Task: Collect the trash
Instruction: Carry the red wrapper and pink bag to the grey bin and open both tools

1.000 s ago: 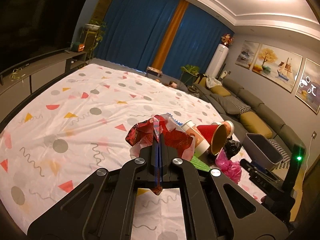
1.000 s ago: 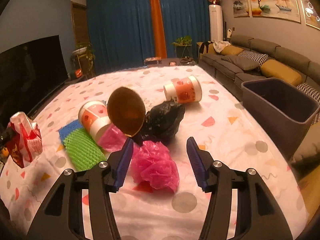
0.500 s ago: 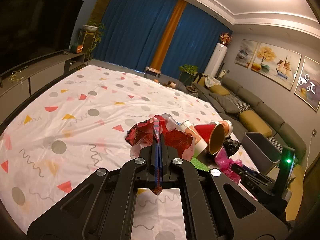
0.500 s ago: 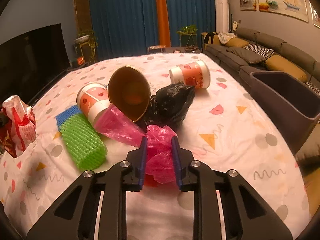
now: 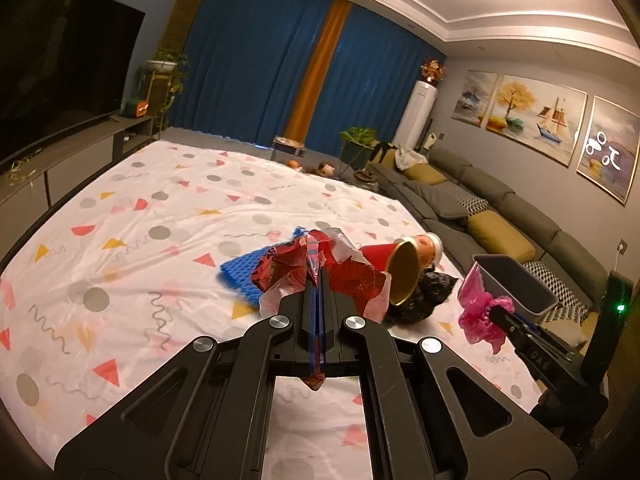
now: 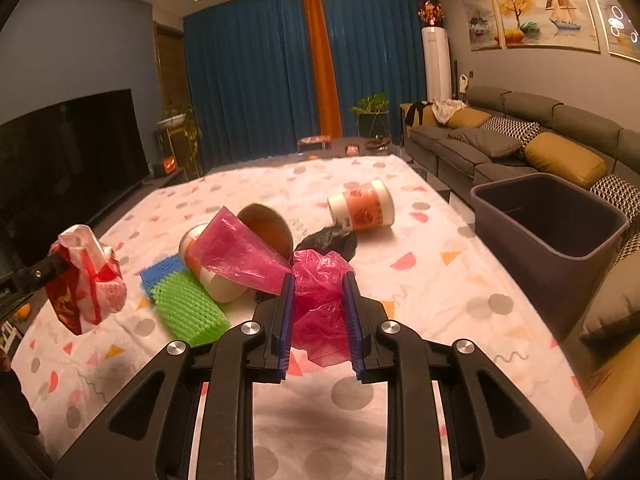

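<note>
Pink bag (image 6: 318,300) now off patterned sheet (image 6: 420,280)

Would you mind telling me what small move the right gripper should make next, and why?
Probably carry it right, toward the grey bin. The right gripper is shut on the pink plastic bag, lifted clear of the tablecloth, and the bin stands open at the table's right edge.

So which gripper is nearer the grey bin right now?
Right. The right gripper, shut on the pink bag, is beside the grey bin. The left gripper, holding the red-and-white bag, is farther off, across the trash pile.
</note>
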Action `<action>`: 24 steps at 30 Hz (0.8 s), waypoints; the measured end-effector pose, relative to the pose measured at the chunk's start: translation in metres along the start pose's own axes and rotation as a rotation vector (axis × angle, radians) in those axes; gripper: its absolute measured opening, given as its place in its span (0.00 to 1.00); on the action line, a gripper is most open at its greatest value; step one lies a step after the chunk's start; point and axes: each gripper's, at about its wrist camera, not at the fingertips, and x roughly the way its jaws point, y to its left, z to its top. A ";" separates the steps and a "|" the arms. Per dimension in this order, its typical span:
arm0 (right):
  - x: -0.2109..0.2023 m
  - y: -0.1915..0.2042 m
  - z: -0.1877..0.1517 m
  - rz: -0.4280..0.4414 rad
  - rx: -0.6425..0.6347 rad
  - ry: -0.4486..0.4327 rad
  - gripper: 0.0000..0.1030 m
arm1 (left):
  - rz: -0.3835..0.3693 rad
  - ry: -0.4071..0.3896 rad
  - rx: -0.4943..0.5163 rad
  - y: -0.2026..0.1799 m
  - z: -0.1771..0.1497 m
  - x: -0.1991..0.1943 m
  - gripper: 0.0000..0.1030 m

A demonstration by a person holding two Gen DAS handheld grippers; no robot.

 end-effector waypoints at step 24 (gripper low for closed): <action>-0.050 -0.090 0.030 -0.141 0.057 -0.176 0.24 | -0.264 0.033 0.188 -0.160 0.010 0.064 0.00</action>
